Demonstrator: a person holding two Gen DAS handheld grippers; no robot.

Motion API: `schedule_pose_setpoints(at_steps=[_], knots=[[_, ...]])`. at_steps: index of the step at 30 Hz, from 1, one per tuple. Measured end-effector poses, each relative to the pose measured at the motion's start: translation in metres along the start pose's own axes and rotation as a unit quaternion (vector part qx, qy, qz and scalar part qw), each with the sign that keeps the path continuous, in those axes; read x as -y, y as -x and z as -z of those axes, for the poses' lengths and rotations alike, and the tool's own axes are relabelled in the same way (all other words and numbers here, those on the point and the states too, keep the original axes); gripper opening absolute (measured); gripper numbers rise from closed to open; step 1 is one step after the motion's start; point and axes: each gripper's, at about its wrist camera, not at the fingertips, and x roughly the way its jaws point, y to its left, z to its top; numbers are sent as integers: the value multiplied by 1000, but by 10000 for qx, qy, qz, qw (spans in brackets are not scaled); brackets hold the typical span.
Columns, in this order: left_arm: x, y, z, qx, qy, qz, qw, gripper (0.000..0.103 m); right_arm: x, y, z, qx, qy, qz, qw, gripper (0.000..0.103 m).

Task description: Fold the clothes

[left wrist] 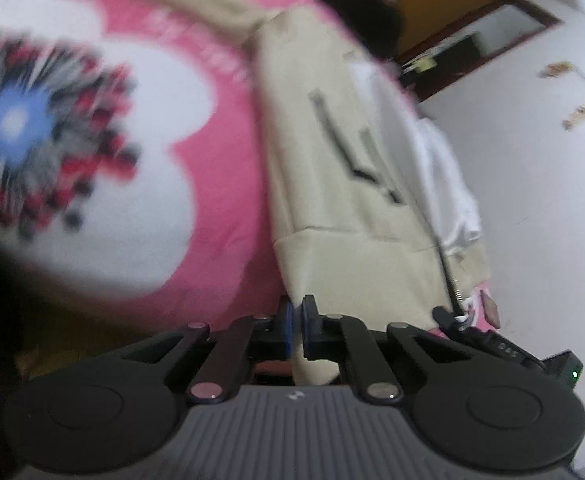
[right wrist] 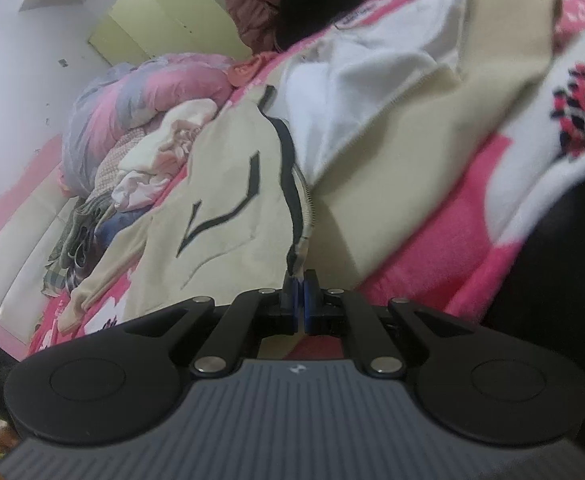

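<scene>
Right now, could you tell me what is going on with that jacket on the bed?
A person with a handheld gripper in each hand is folding a cream zip-up jacket that lies open on a pink blanket. The right gripper has its jaws shut on the bottom end of the zipper edge. The left gripper is pinched on the hem at the other side. A pile of other clothes lies beyond.

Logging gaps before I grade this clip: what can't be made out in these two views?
- Left wrist view: the flower print on the pink blanket is motion-blurred.
- Left gripper: its own fingers hide how much of the cream jacket hem it pinches.
- Right wrist view: a dark shape blocks the blanket's right side.
- Clothes pile: single garments indistinct.
</scene>
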Motion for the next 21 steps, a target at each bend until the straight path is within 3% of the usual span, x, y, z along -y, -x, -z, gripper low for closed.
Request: schedule_pose_setpoints(at_steps=[4, 8, 12, 15, 17, 20, 21], knots=[[13, 13, -2, 281, -372, -39, 9989, 5, -8, 4, -1, 71, 184, -99, 9998, 1], [-7, -8, -3, 0, -144, -180, 9997, 5, -7, -2, 2, -62, 240, -131, 9996, 1], [-10, -10, -4, -45, -285, -180, 9994, 5, -6, -2, 7, -94, 168, -226, 9996, 1], [-10, -11, -7, -178, -464, -323, 9982, 10, -1, 0, 9, -121, 189, -162, 9996, 4], [-12, -11, -7, -220, -525, -530, 9970, 24, 3, 2, 10, -138, 203, -120, 9996, 5], [-14, -6, -8, -185, -528, -769, 9955, 26, 9, 5, 11, -157, 221, -63, 9996, 7], [-14, -3, -10, -140, -509, -807, 9953, 27, 12, 9, 8, -108, 204, -99, 9997, 12]])
